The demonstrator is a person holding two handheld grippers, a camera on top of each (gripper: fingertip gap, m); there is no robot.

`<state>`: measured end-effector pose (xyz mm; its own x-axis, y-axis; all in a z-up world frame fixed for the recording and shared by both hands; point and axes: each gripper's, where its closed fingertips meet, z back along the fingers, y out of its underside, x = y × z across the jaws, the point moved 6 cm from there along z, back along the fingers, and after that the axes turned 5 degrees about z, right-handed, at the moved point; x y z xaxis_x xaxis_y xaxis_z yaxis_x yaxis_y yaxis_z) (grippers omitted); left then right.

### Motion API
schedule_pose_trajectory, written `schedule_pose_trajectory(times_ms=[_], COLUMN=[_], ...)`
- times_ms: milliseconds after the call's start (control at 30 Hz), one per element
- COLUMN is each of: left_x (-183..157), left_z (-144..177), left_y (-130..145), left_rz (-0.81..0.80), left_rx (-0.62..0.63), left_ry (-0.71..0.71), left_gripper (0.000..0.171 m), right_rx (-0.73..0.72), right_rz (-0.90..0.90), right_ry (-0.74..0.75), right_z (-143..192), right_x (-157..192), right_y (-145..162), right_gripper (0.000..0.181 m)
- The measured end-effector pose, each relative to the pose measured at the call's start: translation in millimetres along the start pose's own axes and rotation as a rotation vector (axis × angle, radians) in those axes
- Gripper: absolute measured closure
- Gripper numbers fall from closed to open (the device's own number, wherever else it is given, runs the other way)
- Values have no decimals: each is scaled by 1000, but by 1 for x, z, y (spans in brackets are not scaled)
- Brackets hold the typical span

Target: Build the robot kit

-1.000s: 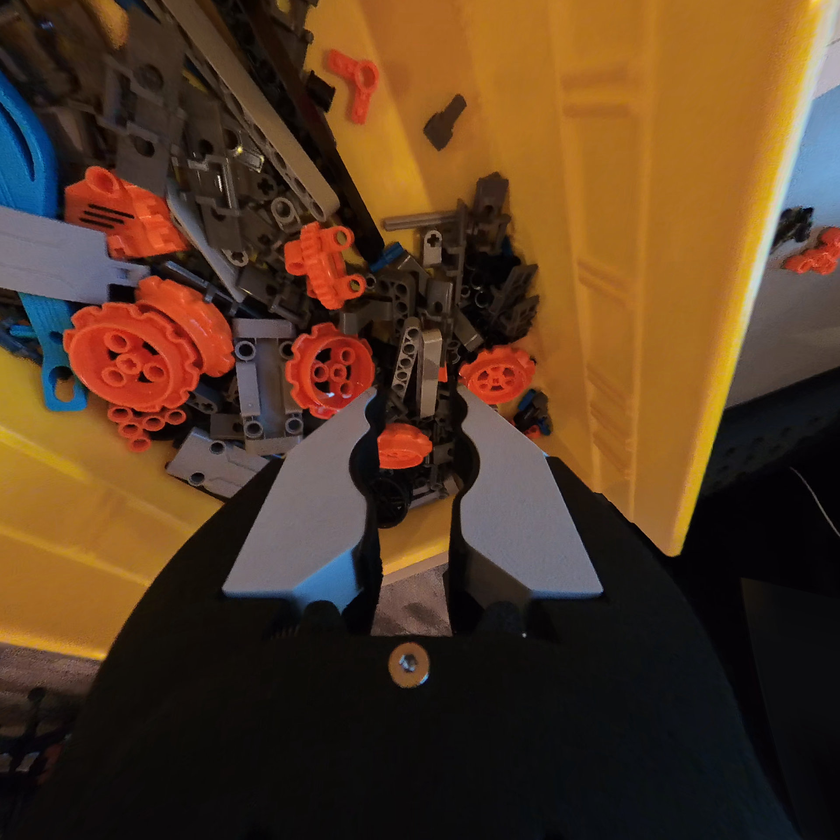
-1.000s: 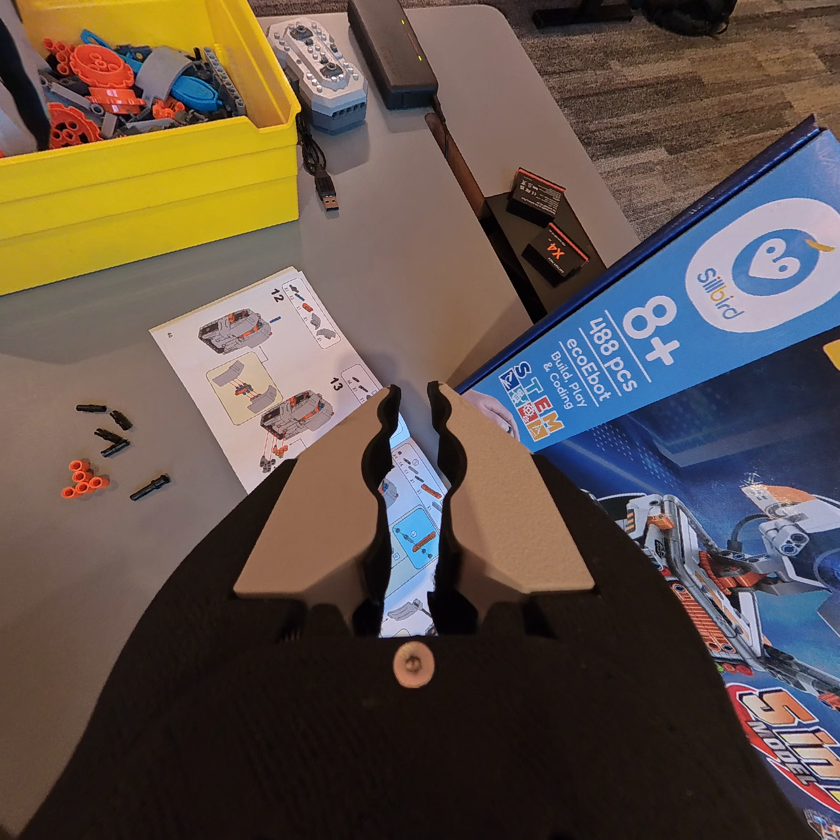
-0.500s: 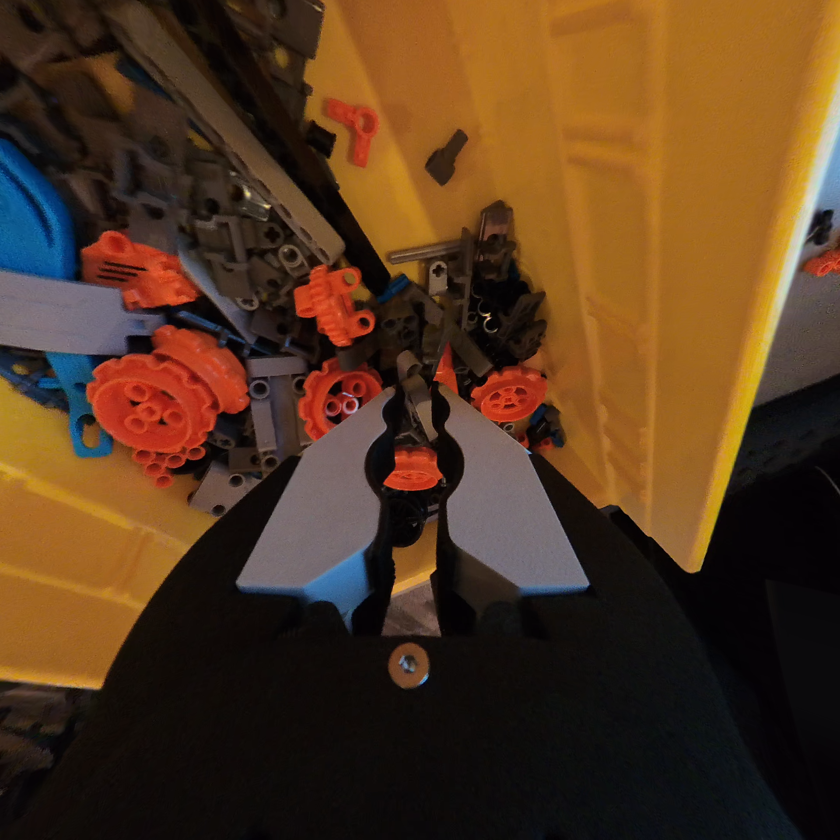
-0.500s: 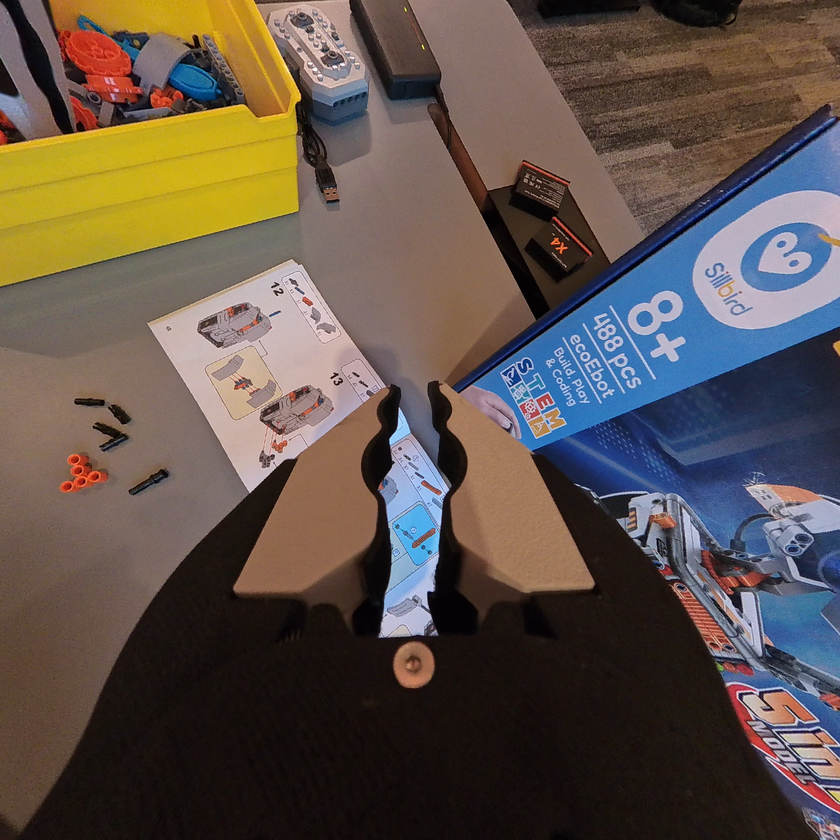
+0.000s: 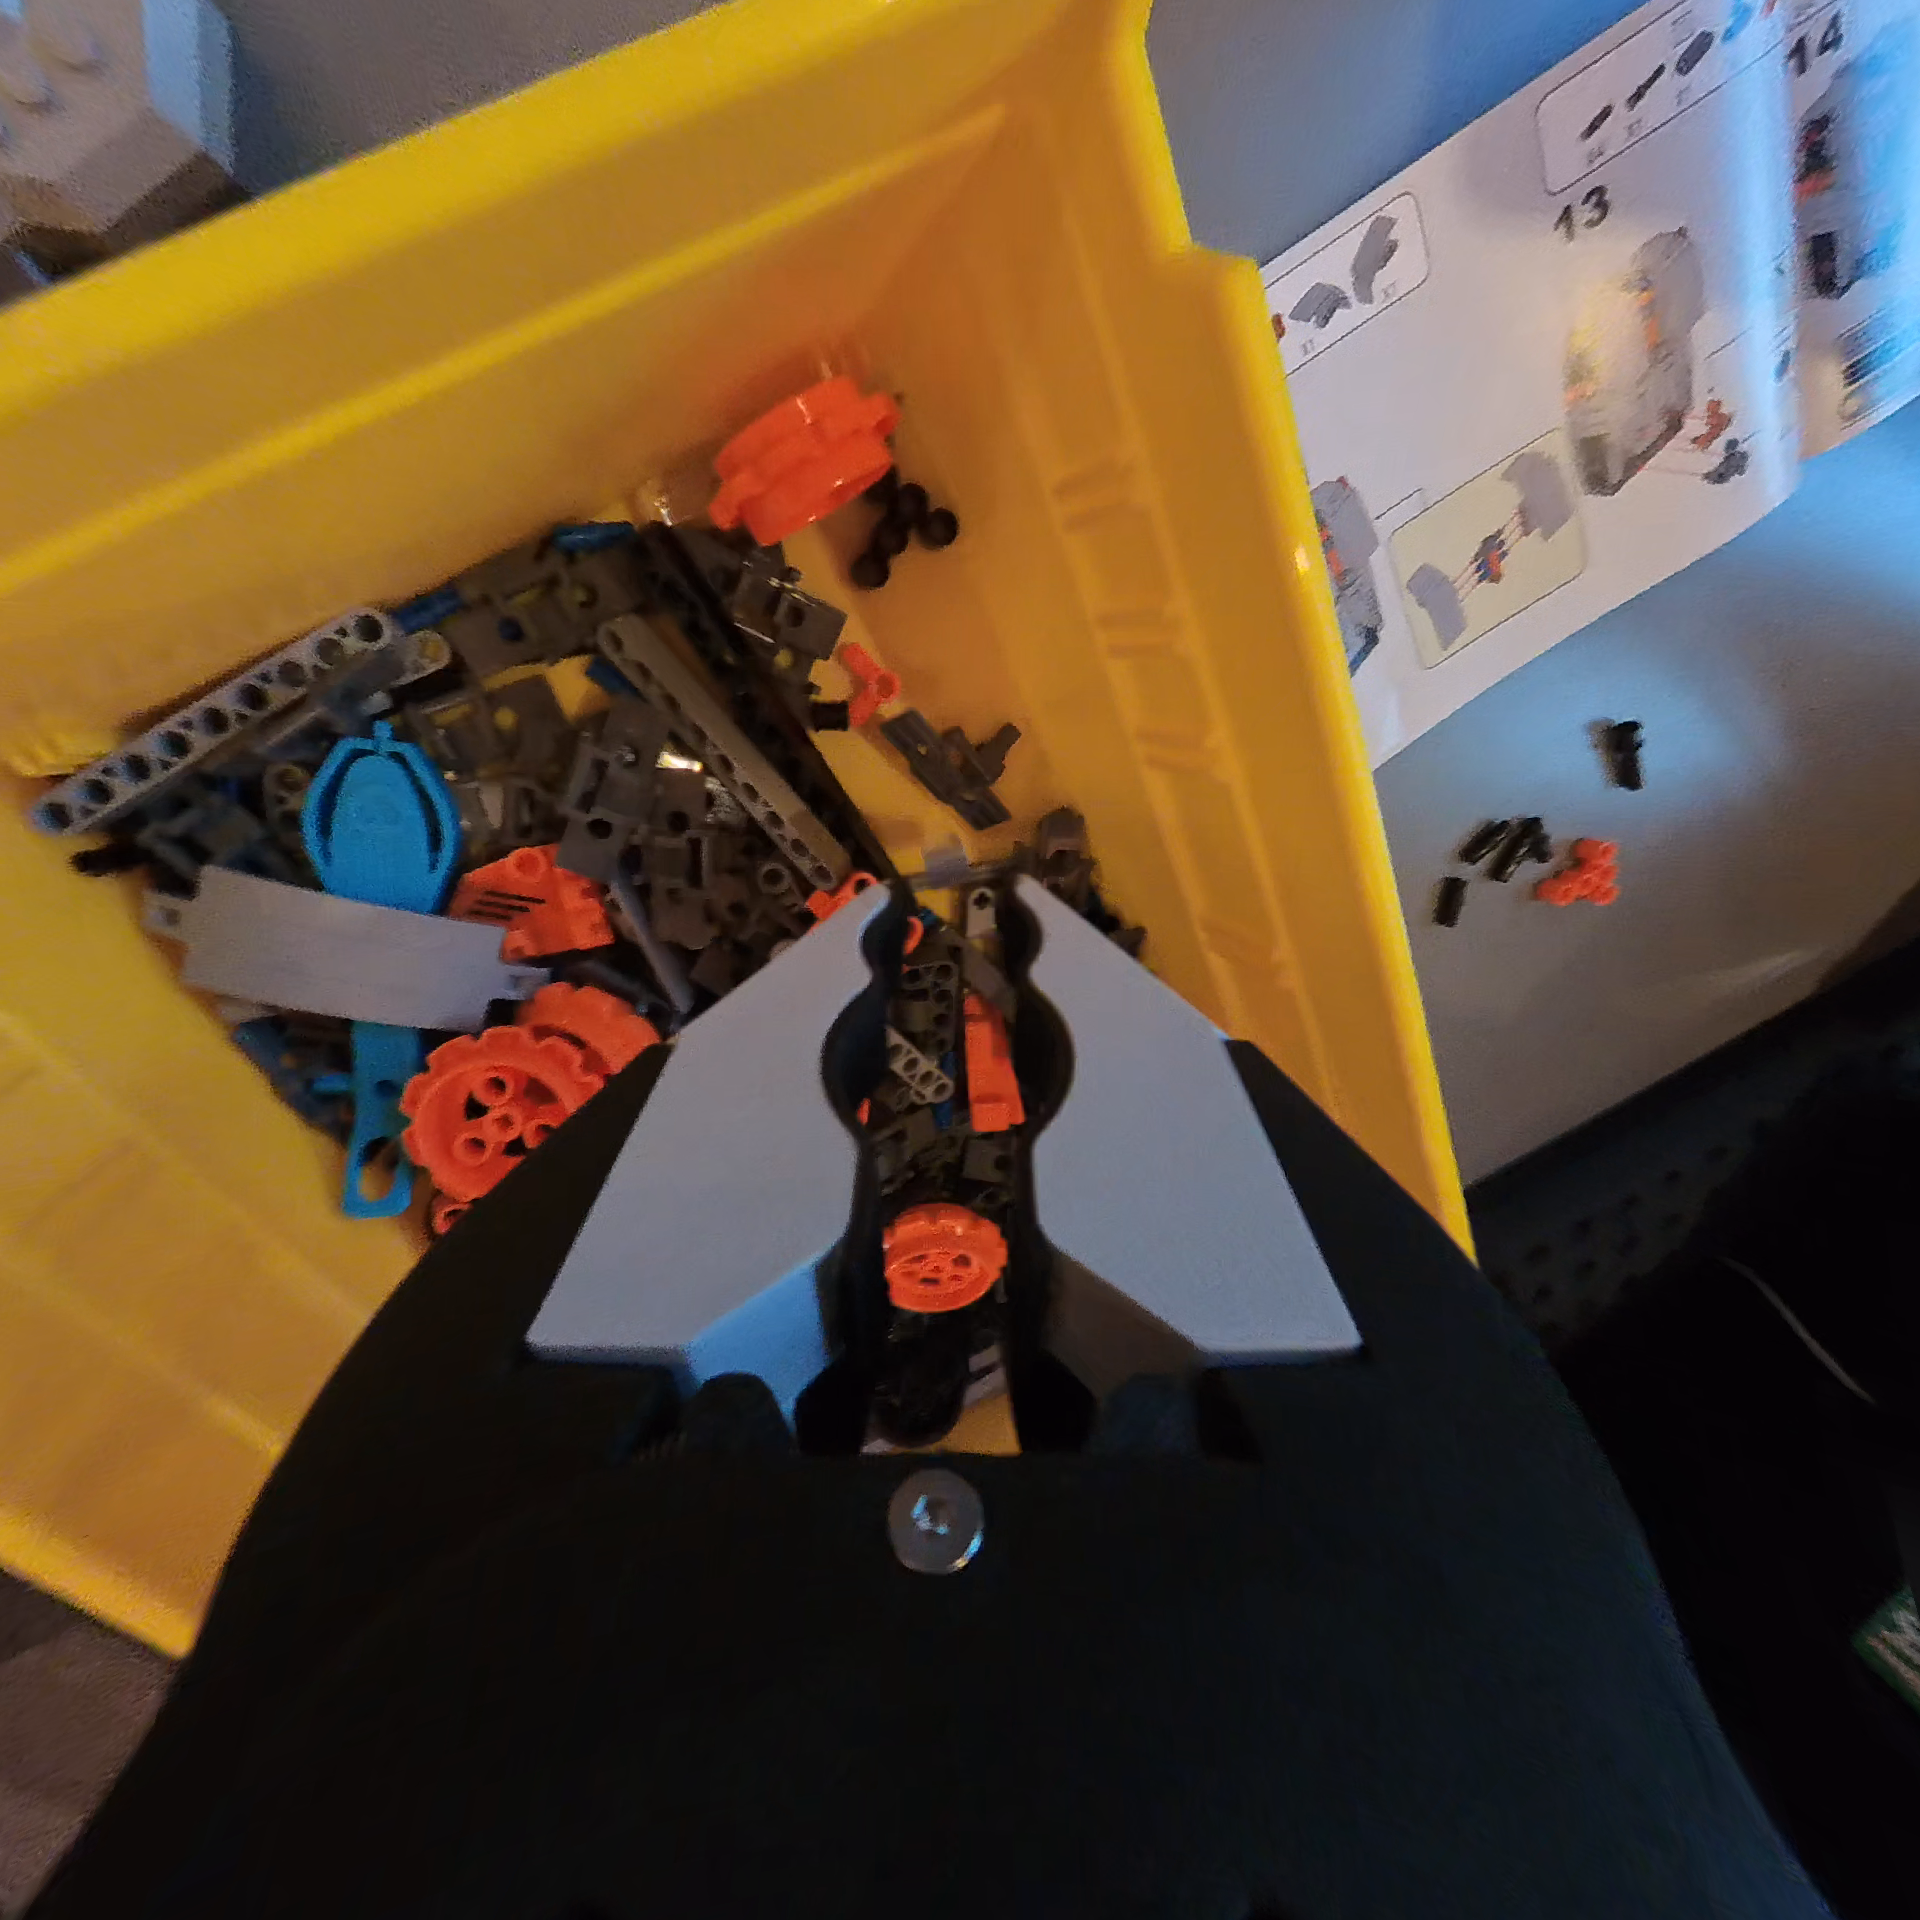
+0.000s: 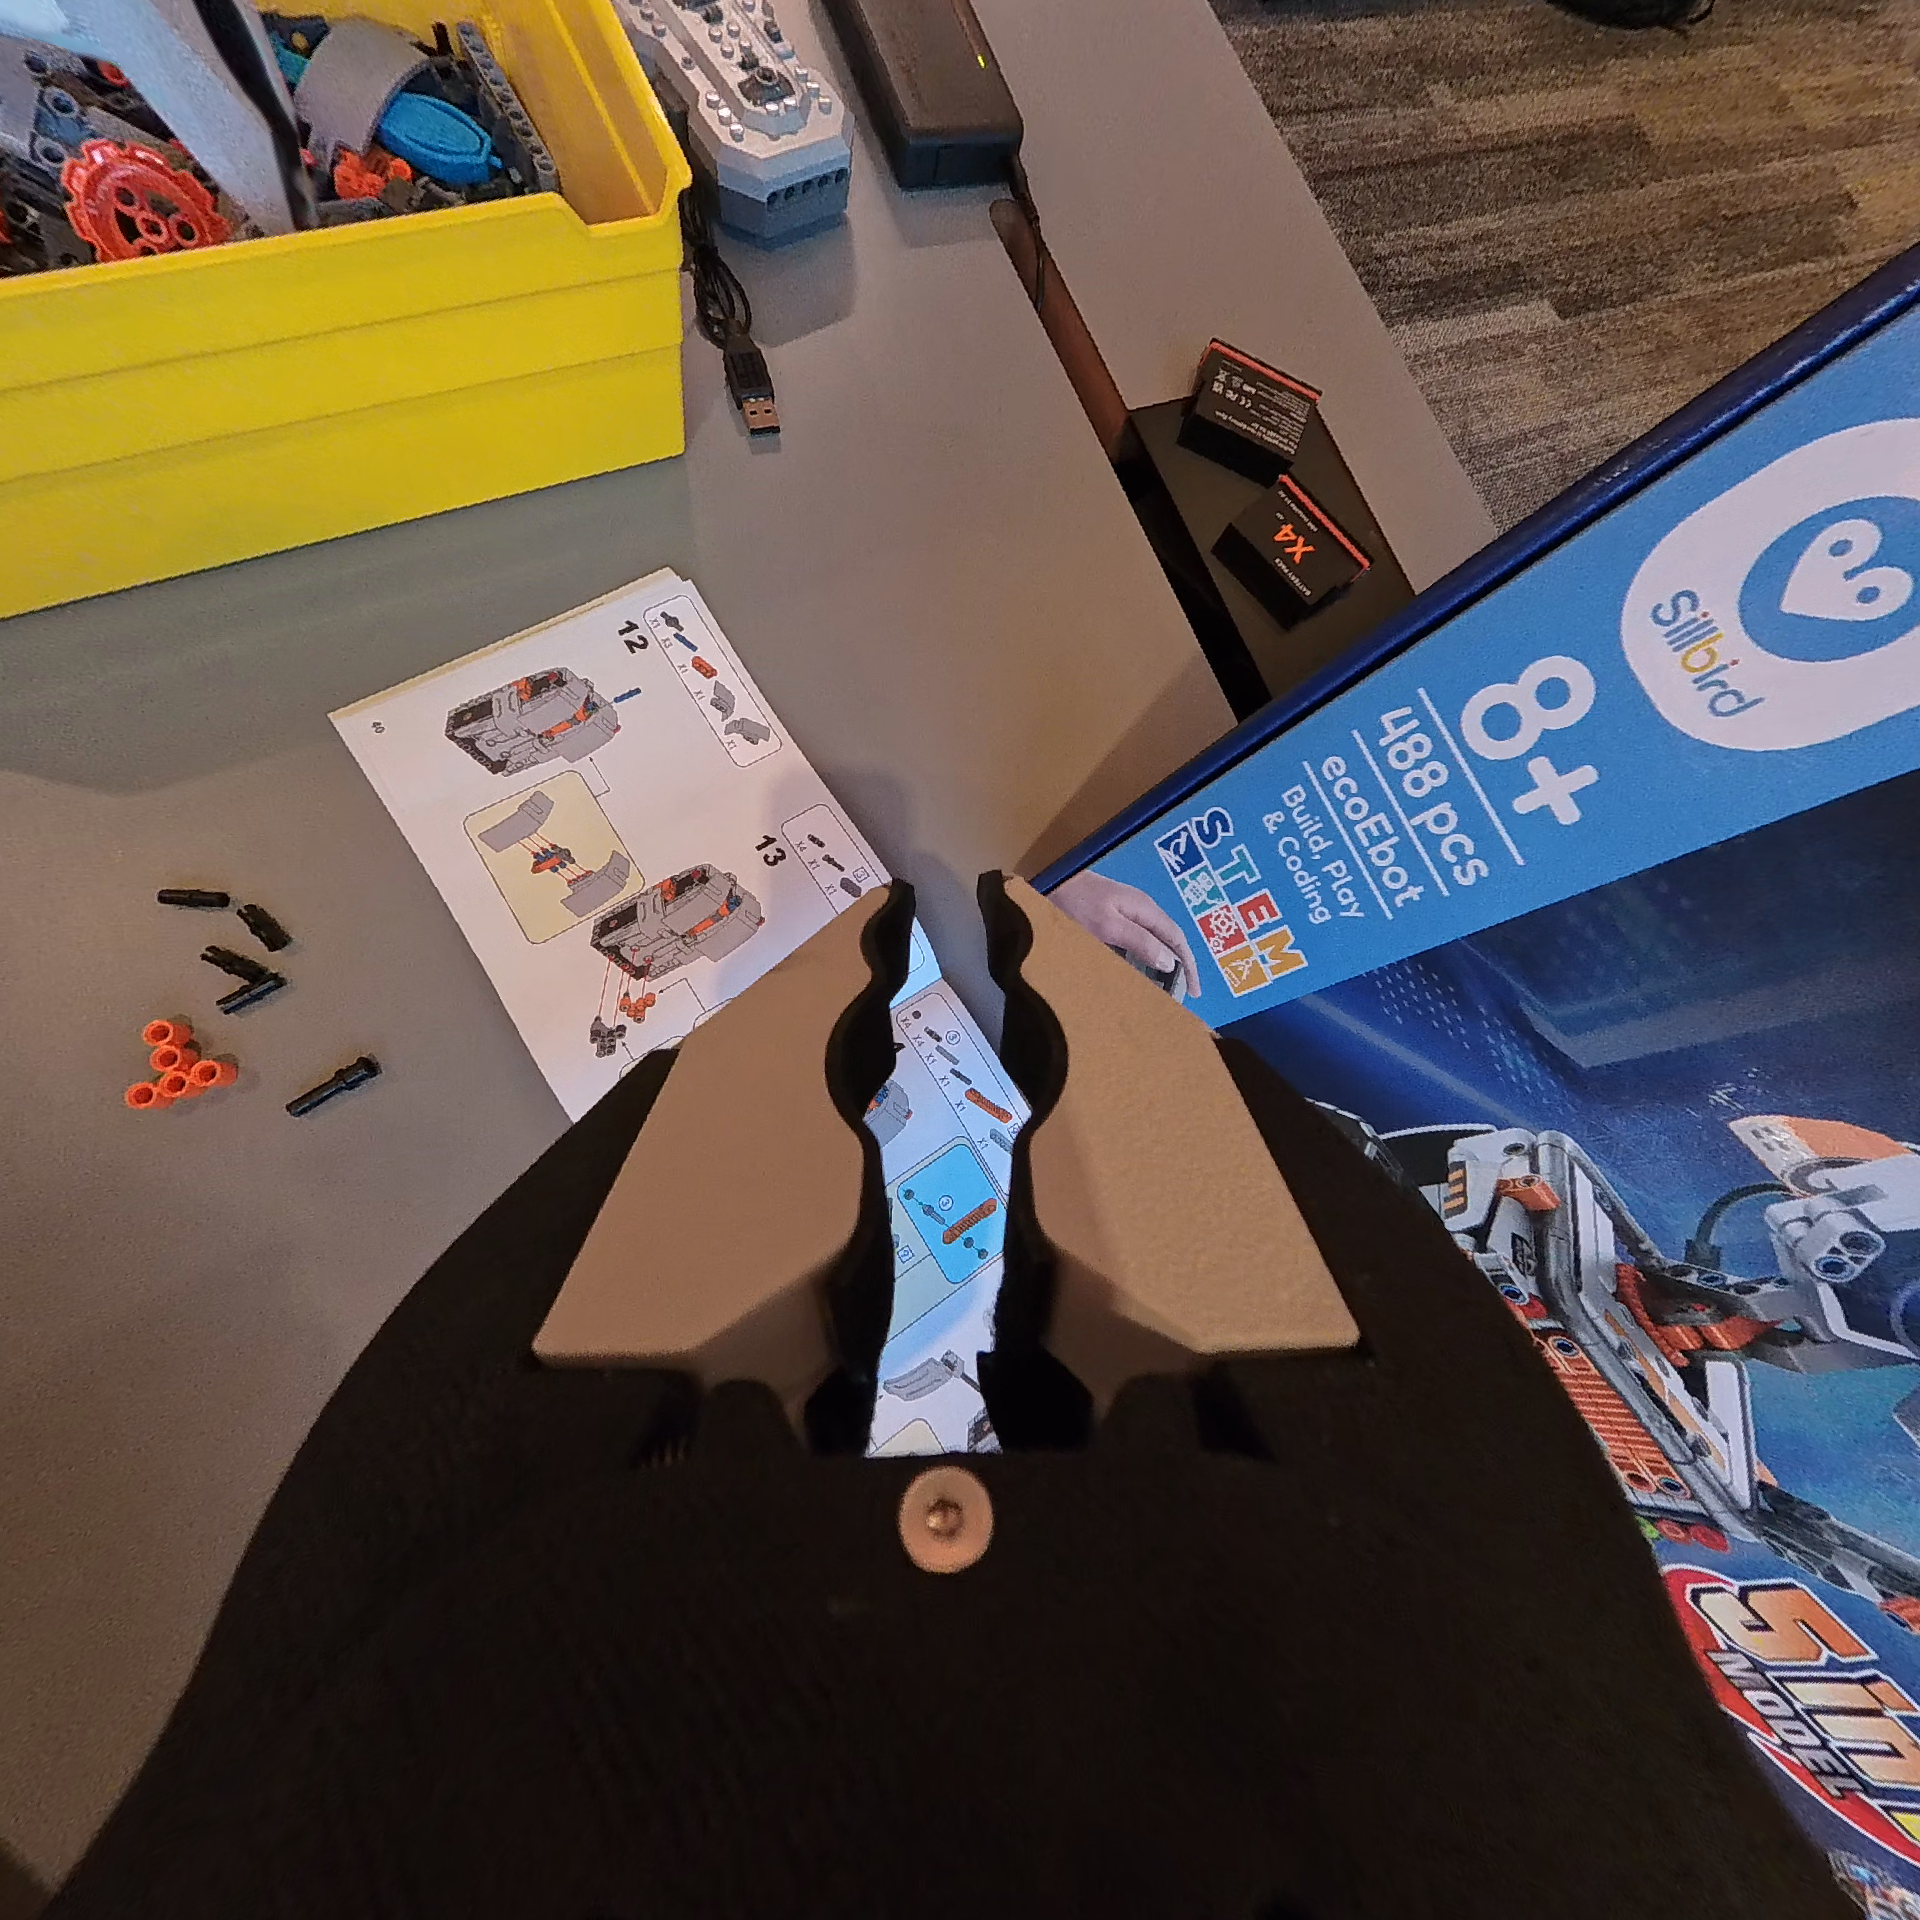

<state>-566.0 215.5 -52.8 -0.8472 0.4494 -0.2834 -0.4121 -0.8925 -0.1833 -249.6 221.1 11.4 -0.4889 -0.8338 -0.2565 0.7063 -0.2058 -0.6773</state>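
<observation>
My left gripper (image 5: 954, 888) hangs over the near right corner of a yellow bin (image 5: 623, 260) full of building pieces. Its fingers stand a narrow gap apart and I see nothing pinched. Through the gap show grey beams and a small orange wheel (image 5: 940, 1262) lying in the pile. A big orange wheel (image 5: 488, 1112), a blue oval piece (image 5: 379, 821) and a grey panel (image 5: 332, 951) lie to the left. My right gripper (image 6: 948, 883) hovers over an instruction sheet (image 6: 582, 790), fingers slightly apart and empty. The left gripper's finger (image 6: 187, 114) shows inside the bin (image 6: 343, 395).
A blue toy box (image 6: 1558, 831) leans at the right. An orange connector (image 6: 177, 1065) and black pins (image 6: 244, 961) lie loose left of the sheet. A grey hub (image 6: 758, 104), a black box (image 6: 925, 94) and a USB plug (image 6: 753, 400) sit behind. Two batteries (image 6: 1288, 551) lie in the table gap. Across from one pair of fingers to the other is roughly 30 centimeters. From the left gripper's tips to the big orange wheel (image 5: 488, 1112) is close to 10 centimeters. Measured from the fingertips, the blue oval piece (image 5: 379, 821) is 10 centimeters or so from the left gripper and 35 centimeters from the right. Look for it in the right wrist view (image 6: 441, 130) too.
My left gripper narrowed its fingers low over the pile, then pulled up and back, so more of the bin and the table beside it shows. The right gripper barely drifted.
</observation>
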Motion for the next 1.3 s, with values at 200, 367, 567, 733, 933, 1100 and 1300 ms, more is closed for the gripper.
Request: schedule_pose_trajectory(times_ms=[200,367,567,733,933,1100,1300], left_x=[9,33,55,51,50,41,39], left_z=[1,20,23,8,-10,-10,-4], left_y=[17,37,58,61,59,59,49], left_rz=[50,165,267,213,186,136,116], left_rx=[75,55,117,198,292,302,230], left_ry=[-61,-178,-247,-198,-170,-131,-107], left_gripper=[136,121,110,112,119,144,154], right_rx=[-2,0,7,13,19,21,25], right_rz=[-4,-2,1,6,10,10,15], right_ry=[0,-1,-4,-6,-8,-10,-12], right_z=[1,2,1,0,0,-1,-1], right_x=[-1,-1,0,1,1,1,2], right_y=[1,1,1,2,2,3,3], right_gripper=[168,168,168,168,168,168,168])
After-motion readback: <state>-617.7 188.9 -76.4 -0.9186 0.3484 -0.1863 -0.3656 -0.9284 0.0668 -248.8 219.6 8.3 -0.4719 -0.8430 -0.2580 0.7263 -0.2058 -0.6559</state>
